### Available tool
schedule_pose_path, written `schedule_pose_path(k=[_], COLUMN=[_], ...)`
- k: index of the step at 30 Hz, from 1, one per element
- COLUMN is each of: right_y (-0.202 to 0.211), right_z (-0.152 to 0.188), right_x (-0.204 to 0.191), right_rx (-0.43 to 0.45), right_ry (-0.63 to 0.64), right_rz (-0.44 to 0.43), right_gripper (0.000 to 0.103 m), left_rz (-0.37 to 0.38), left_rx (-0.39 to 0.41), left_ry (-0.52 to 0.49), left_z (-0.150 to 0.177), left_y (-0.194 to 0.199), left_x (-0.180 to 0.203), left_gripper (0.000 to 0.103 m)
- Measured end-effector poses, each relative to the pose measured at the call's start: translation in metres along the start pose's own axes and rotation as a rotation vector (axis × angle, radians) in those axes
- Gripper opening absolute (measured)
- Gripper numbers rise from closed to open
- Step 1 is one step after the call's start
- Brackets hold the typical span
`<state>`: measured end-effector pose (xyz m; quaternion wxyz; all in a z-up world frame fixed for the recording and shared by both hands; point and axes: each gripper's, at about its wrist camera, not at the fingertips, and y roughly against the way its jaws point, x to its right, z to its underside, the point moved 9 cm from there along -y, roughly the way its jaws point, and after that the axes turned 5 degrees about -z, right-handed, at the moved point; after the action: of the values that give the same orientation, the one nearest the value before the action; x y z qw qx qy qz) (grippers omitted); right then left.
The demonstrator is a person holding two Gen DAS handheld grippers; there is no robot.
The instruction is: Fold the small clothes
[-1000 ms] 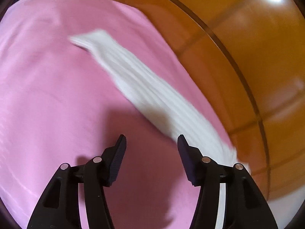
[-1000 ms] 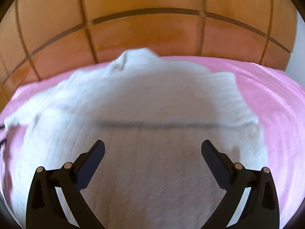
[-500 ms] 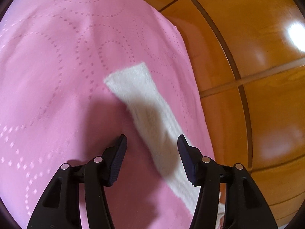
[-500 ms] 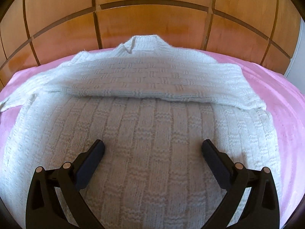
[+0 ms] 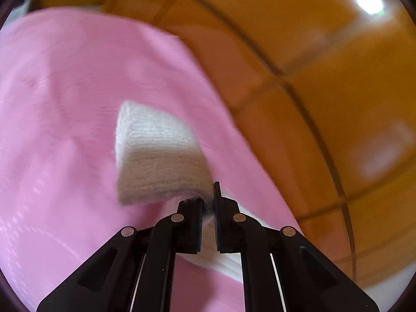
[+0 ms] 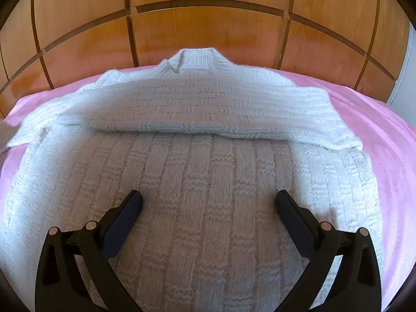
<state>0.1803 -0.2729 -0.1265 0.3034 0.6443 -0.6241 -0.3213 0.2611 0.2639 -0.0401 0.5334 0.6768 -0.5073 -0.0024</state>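
Sweater sleeve (image 5: 158, 156) between left tongs (image 5: 208, 205)

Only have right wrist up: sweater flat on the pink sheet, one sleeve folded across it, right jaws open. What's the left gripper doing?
Observer: The left gripper has just been closing and is now shut on the other sleeve, behind its cuff.
Operator: Cuff off the sheet?
Observer: Looks so. The cuff end stands up ahead of the jaws, above the sheet. The frame is blurred.
Operator: Anything else nearby?
Observer: Only wood panels past the sheet's edge.
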Motion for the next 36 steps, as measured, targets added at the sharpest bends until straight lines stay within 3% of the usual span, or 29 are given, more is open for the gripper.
schedule_pose_path(k=[5, 10, 12, 16, 21, 23, 24, 28, 31, 33, 36], right_y=[0.0, 0.001, 0.002, 0.002, 0.006, 0.017, 0.022, 0.021, 0.005, -0.009, -0.04], right_z=[-0.001, -0.002, -0.002, -0.002, -0.006, -0.021, -0.032, -0.052, -0.065, -0.069, -0.073], right_x=[0.001, 0.001, 0.001, 0.001, 0.0, -0.012, -0.03, -0.102, -0.148, -0.176, -0.202], right_rx=[0.002, 0.003, 0.003, 0.005, -0.027, -0.012, -0.024, -0.151, -0.241, -0.32, -0.392], right_ry=[-0.001, -0.004, -0.005, -0.014, -0.038, -0.122, -0.152, -0.134, -0.135, -0.156, -0.178], right_rz=[-0.001, -0.003, -0.004, -0.012, -0.036, -0.182, -0.313, -0.64, -0.736, -0.811, -0.804], right_gripper=[0.101, 0.101, 0.101, 0.101, 0.099, 0.09, 0.087, 0.074, 0.063, 0.061, 0.061], left_rz=[0.084, 0.124, 0.116, 0.135, 0.139, 0.15, 0.159, 0.179, 0.179, 0.181, 0.226], left_rx=[-0.046, -0.149, -0.194, -0.25, -0.221, -0.208, -0.207, -0.238, -0.216, -0.203, -0.214], left_ry=[-0.197, -0.333, -0.338, -0.347, -0.47, -0.549, -0.579, -0.661, -0.684, -0.689, -0.678], left_z=[0.06, 0.125, 0.148, 0.182, 0.215, 0.234, 0.245, 0.28, 0.29, 0.292, 0.295], left_y=[0.005, -0.013, -0.02, -0.007, 0.017, 0.028, 0.033, 0.035, 0.031, 0.031, 0.032], left_x=[0.071, 0.119, 0.124, 0.121, 0.116, 0.117, 0.116, 0.111, 0.105, 0.103, 0.102], left_gripper=[0.006, 0.006, 0.008, 0.029, 0.029, 0.029, 0.029, 0.029, 0.037, 0.037, 0.05])
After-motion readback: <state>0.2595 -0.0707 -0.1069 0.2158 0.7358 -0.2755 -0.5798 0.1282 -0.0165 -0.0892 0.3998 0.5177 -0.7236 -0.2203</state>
